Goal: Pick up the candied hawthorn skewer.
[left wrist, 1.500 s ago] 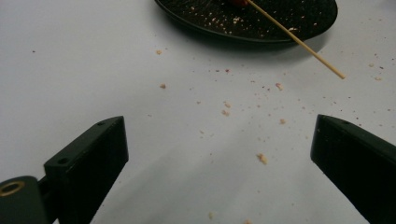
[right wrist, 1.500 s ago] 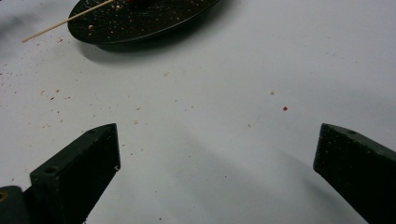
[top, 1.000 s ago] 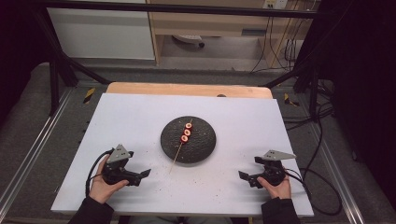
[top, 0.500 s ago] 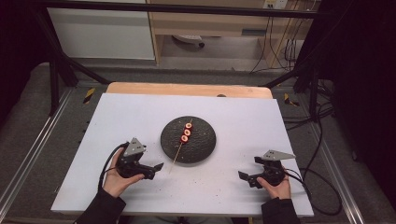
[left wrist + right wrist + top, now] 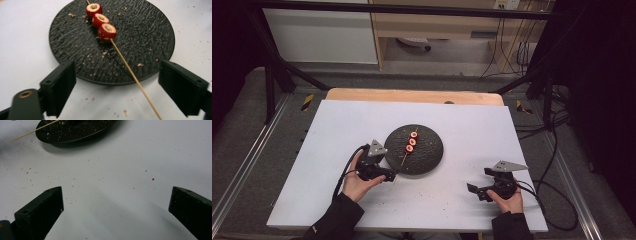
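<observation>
A round black plate lies mid-table and carries a wooden skewer threaded with three red hollowed fruit pieces. My left gripper sits at the plate's near-left edge. In the left gripper view its jaws stand apart and have just been closing; the skewer's bare stick runs between them untouched, with the fruit pieces farther up the plate. My right gripper rests open at the table's near right, nothing between its jaws.
Crumbs are scattered over the white tabletop and the plate. A wooden strip borders the table's far edge. Black cables trail off the right side. In the right gripper view the plate and skewer tip lie far off.
My left hand has carried its gripper rightward from the table's near left up to the plate's edge. The right hand has stayed where it was.
</observation>
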### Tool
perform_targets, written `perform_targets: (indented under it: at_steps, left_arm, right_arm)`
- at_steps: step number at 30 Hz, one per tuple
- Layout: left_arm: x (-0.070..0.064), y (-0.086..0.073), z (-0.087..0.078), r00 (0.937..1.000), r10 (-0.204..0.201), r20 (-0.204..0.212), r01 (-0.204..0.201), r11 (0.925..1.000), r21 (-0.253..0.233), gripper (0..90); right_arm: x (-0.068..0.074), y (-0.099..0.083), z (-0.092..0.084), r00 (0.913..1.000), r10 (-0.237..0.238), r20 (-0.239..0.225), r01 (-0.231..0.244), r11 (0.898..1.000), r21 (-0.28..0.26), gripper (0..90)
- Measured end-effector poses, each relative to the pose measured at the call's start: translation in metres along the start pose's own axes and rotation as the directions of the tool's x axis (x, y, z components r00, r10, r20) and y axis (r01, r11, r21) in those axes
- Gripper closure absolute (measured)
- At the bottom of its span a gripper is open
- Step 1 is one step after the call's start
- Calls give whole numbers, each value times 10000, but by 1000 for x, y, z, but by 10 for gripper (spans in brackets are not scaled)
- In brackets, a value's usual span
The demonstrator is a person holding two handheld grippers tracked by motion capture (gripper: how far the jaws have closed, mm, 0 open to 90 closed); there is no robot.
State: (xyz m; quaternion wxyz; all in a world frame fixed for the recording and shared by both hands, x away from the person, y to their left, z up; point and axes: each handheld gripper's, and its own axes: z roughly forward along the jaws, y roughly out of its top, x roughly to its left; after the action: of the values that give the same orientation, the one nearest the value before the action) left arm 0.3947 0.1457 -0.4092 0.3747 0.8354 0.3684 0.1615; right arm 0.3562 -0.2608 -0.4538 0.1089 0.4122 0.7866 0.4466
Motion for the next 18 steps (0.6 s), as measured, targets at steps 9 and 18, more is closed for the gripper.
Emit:
perform_targets:
  at_steps: [9, 18]
  left_arm:
    - [-5, 10, 24, 9993, -200, -310, 218, 9981, 583, 387]
    - [-4, 16, 40, 9967, -792, -170, 808, 9870, 1388, 615]
  right_arm:
    - [0, 0, 1, 10000, -27, -39, 27, 10000, -15, 8]
    - [0, 0, 0, 10000, 28, -64, -28, 10000, -1, 9]
